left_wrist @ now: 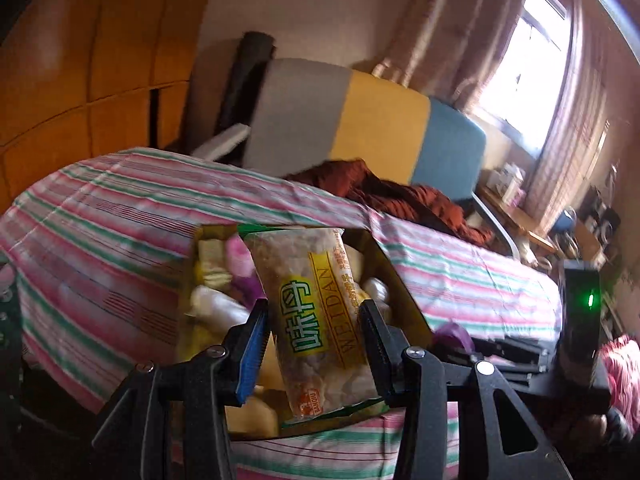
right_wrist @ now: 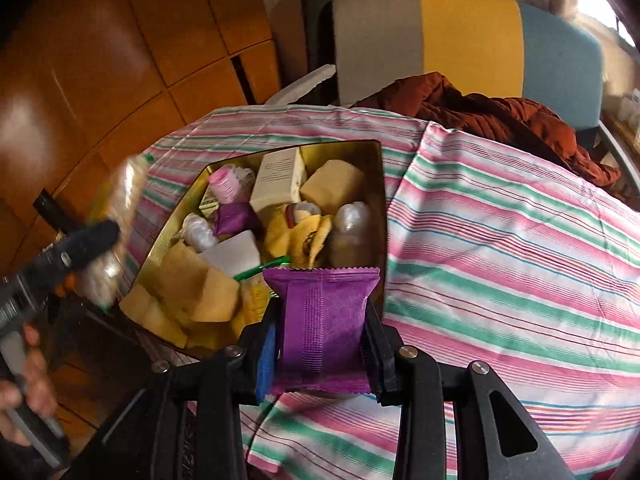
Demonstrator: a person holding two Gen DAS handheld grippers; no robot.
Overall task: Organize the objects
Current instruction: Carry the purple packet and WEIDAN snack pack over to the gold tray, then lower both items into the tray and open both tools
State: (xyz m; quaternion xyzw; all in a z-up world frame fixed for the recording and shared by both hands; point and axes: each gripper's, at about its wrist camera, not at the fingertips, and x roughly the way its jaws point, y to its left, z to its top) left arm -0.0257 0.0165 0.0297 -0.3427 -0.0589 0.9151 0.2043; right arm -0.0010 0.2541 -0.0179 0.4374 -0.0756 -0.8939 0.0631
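Centrally gripped in left gripper (left_wrist: 316, 322): snack bag (left_wrist: 316, 312), over gold tin (right_wrist: 356, 148) mid-frame on striped cloth (right_wrist: 500, 240). Lower centre, right gripper (right_wrist: 322, 330) jaws clamping purple packet (right_wrist: 324, 320).

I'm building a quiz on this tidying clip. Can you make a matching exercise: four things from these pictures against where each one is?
Things:
1. WEIDAN snack bag
2. purple packet
3. pink-capped bottle
4. rust-red jacket

Places:
A. inside the gold tin
B. between the right gripper fingers
C. heaped at the table's far edge, by the chair
D. between the left gripper fingers

Pairs: 1-D, 2-B, 3-A, 4-C
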